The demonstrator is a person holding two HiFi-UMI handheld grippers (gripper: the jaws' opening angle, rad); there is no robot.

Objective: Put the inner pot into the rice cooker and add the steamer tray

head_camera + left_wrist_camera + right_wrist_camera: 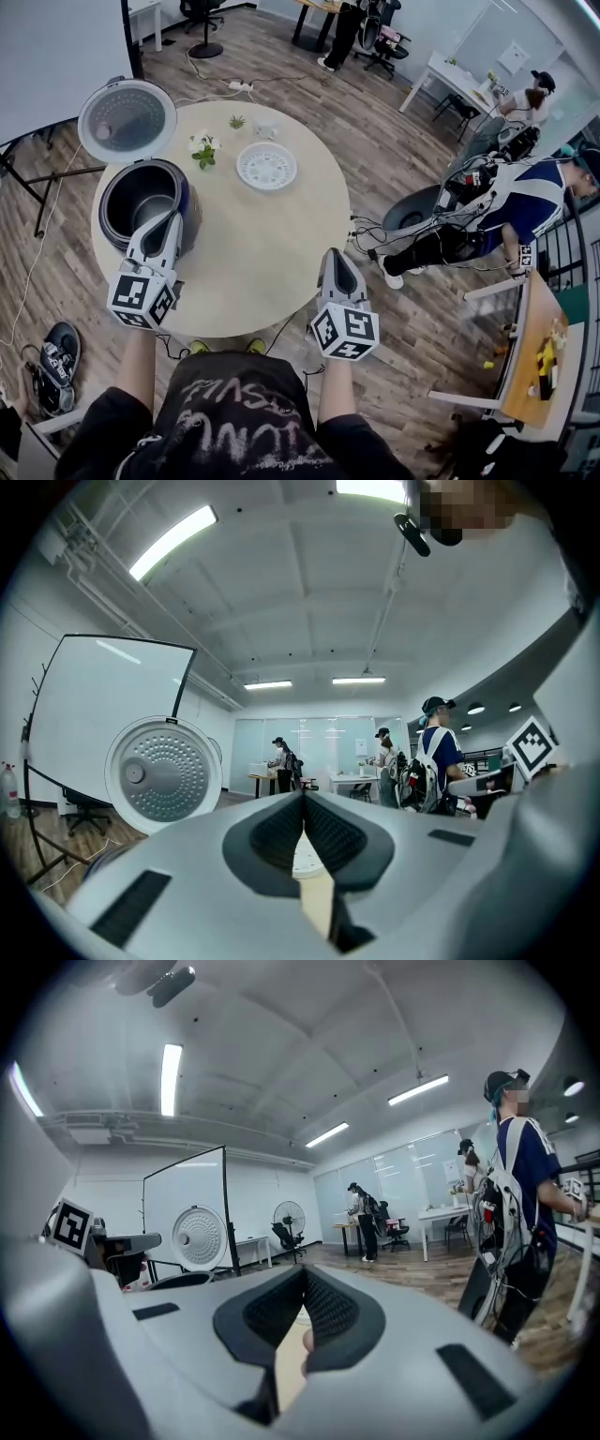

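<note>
White steamer tray [267,167] lay upper centre, inner pot [139,199] apparently inside the rice cooker [187,216] at left; we held left gripper [173,218] and right gripper [336,254] closed, empty. Reaching out, we risked clipping the cooker.

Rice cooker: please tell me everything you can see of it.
The rice cooker is round and dark, with a grey hollow inside. Its white lid stands open behind it, dotted inner plate showing. It stands upright at the left edge of the round table. The left claw overlaps its front; contact unclear.
</note>
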